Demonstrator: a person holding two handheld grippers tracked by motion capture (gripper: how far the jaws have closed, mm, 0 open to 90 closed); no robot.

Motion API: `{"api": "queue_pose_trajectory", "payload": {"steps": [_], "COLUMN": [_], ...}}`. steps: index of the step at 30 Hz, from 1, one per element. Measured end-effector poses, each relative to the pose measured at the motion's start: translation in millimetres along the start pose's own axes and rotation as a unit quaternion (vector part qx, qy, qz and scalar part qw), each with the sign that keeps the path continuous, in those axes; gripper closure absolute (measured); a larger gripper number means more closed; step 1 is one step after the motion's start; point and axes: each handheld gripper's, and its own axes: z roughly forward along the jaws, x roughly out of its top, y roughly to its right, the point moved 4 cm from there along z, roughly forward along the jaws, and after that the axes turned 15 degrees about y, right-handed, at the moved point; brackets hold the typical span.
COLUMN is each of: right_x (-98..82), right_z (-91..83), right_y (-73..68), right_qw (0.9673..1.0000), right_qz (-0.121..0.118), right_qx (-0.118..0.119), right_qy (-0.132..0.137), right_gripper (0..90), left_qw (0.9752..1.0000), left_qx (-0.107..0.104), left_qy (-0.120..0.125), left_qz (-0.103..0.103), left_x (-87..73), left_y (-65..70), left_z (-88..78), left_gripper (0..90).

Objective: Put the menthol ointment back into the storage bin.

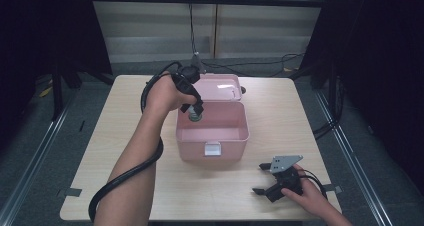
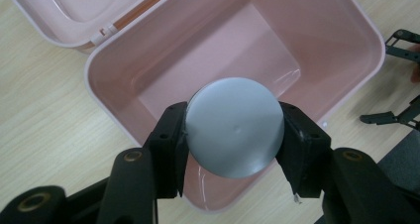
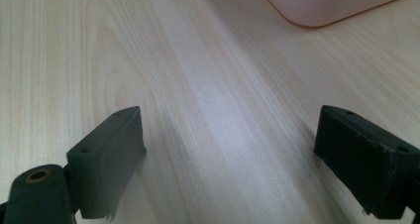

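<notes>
grey disc: round flat end of a can, clamped between the pads of the left tongs, hanging over the open pink box
can body: greenish label, seen side-on in the high view, just above the box's left rear corner, not yet resting on the floor of the box
box: lid thrown back, inside bare, white latch facing the person
step: judged as carrying the can in to stow it
next move: lower into the cavity clear of the near wall, then spread the tongs
right tongs: jaws wide, nothing between, parked on the tabletop right of the box
view gap: left gripper view gives grip and box floor; high view gives can height and label
</notes>
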Motion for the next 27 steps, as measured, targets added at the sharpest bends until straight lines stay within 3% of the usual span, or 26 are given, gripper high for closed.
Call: {"api": "queue_pose_trajectory", "payload": {"steps": [13, 27], "right_x": [0.1, 0.1], "right_z": [0.1, 0.1], "right_y": [0.3, 0.3], "right_qw": [1.0000, 1.0000], "right_qz": [-0.002, -0.002], "right_qx": [0.000, 0.000], "right_qy": [0.001, 0.001], "right_gripper": [11.2, 11.2], "left_qw": [0.9999, 0.9984], "left_qx": [0.011, 0.035], "left_qy": [-0.003, -0.019], "left_qz": [-0.007, -0.041], "left_x": [5.8, 0.9], "left_y": [0.4, -4.2], "left_z": [33.3, 68.1], "left_gripper": [50.0, 50.0]}}
